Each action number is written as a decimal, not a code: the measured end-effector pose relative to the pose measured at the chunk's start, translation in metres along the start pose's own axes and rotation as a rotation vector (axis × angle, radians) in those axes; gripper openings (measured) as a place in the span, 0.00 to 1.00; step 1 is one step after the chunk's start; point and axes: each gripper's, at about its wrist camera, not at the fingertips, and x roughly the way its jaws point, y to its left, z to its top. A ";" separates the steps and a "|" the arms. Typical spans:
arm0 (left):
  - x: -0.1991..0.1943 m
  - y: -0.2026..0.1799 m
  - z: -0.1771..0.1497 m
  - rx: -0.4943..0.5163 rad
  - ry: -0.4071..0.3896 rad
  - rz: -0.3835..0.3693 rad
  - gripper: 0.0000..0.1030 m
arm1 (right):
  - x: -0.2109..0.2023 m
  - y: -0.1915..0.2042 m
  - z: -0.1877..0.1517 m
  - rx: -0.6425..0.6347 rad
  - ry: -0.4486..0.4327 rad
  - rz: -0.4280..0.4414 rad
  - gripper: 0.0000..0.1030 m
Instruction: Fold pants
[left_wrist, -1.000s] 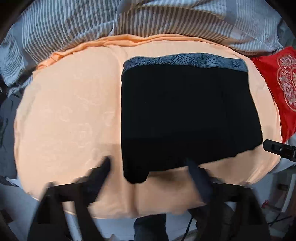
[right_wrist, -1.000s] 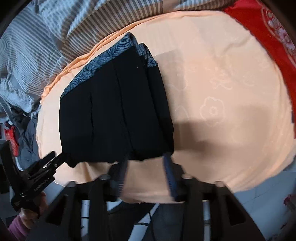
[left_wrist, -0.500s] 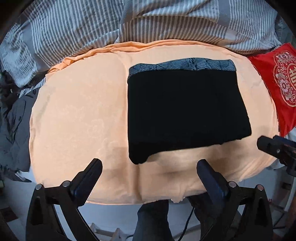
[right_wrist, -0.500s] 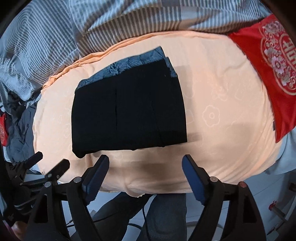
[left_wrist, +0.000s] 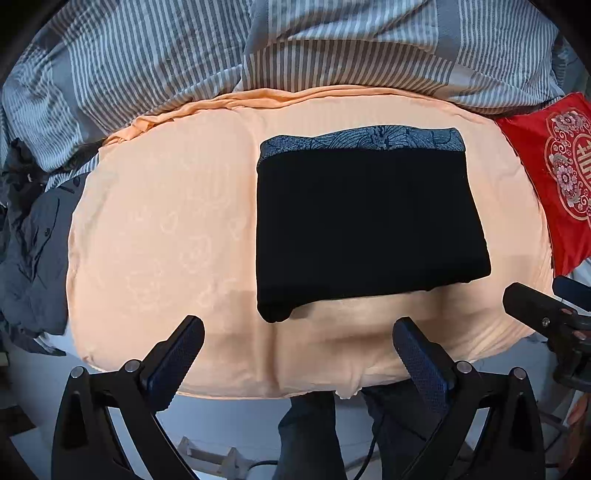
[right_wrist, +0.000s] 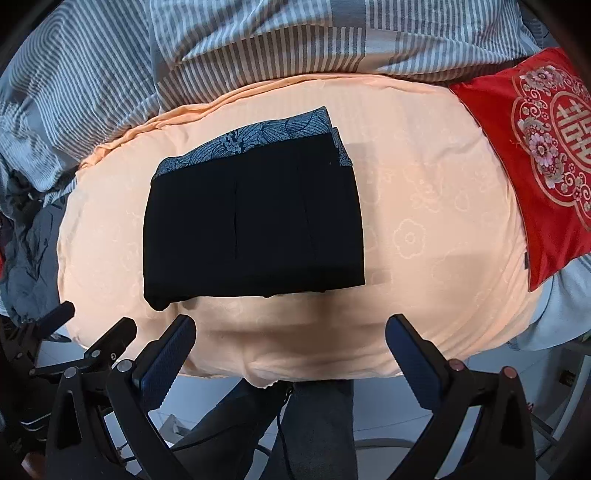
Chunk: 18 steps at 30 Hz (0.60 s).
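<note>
The black pants (left_wrist: 369, 225) lie folded into a flat rectangle on the peach sheet (left_wrist: 166, 229), with a blue-grey patterned waistband along the far edge. They also show in the right wrist view (right_wrist: 255, 225). My left gripper (left_wrist: 295, 332) is open and empty, held back over the near edge of the sheet, apart from the pants. My right gripper (right_wrist: 290, 332) is open and empty too, also near the front edge. The right gripper's tip shows at the right of the left wrist view (left_wrist: 543, 314).
A striped grey duvet (left_wrist: 295, 48) is bunched at the back. A red embroidered cushion (left_wrist: 561, 173) lies to the right. Dark grey clothes (left_wrist: 29, 258) hang off the left side. The person's legs (right_wrist: 295, 435) stand below the front edge.
Both grippers have let go of the pants' near edge, opened wide and drawn back toward the person. The folded pants stay flat on the sheet.
</note>
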 end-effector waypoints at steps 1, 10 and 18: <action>0.001 -0.001 0.001 0.002 0.005 -0.001 1.00 | 0.000 0.001 0.000 0.000 0.000 -0.009 1.00; 0.004 -0.004 0.002 0.007 0.029 0.013 1.00 | -0.001 0.001 0.004 0.007 0.006 -0.053 1.00; 0.005 -0.004 0.001 -0.009 0.033 0.018 1.00 | -0.001 0.002 0.007 -0.005 0.006 -0.066 1.00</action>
